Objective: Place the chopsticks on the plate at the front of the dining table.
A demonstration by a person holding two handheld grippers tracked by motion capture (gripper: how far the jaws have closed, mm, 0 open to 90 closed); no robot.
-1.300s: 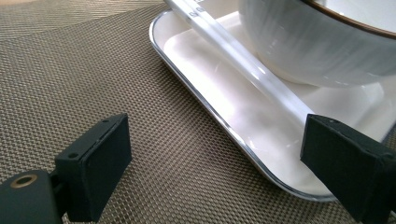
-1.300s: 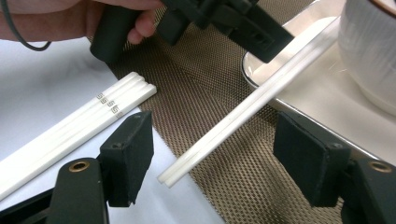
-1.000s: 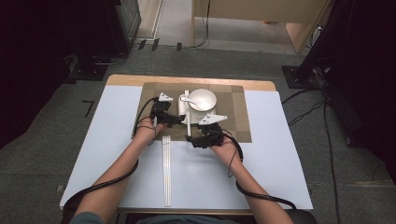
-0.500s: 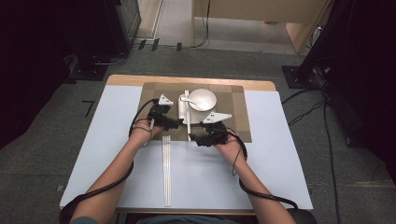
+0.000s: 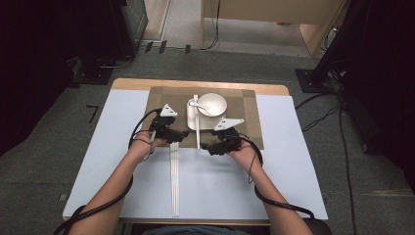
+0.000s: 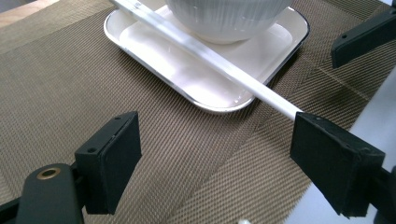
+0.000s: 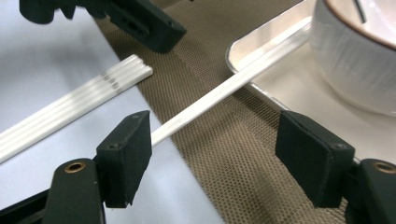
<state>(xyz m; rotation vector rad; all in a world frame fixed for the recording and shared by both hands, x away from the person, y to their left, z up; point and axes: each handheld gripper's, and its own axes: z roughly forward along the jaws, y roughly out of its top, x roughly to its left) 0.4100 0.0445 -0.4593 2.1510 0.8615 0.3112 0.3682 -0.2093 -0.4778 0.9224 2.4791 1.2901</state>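
Note:
A white bowl point(image 5: 211, 104) with a spoon point(image 5: 198, 104) in it stands on a white tray point(image 5: 192, 120) on a brown placemat point(image 5: 244, 117). One white chopstick point(image 5: 196, 132) runs from the tray down onto the mat. My left gripper point(image 5: 179, 136) sits left of it, jaws wide open point(image 6: 215, 158) over bare mat, facing the tray point(image 6: 140, 44) and the chopstick point(image 6: 210, 56). My right gripper point(image 5: 206, 146) is open too point(image 7: 215, 158), and the chopstick point(image 7: 224, 91) passes between its jaws without touching the pads.
Several more white chopsticks point(image 5: 174, 181) lie side by side on the white tabletop point(image 5: 220, 186), reaching to the mat's edge point(image 7: 70, 112). The left gripper's body point(image 7: 140, 23) hangs close above them. The bowl point(image 7: 355, 60) stands just right of the right gripper.
My left gripper has drawn back from the tray, toward the person and a little left. The right gripper has stayed put.

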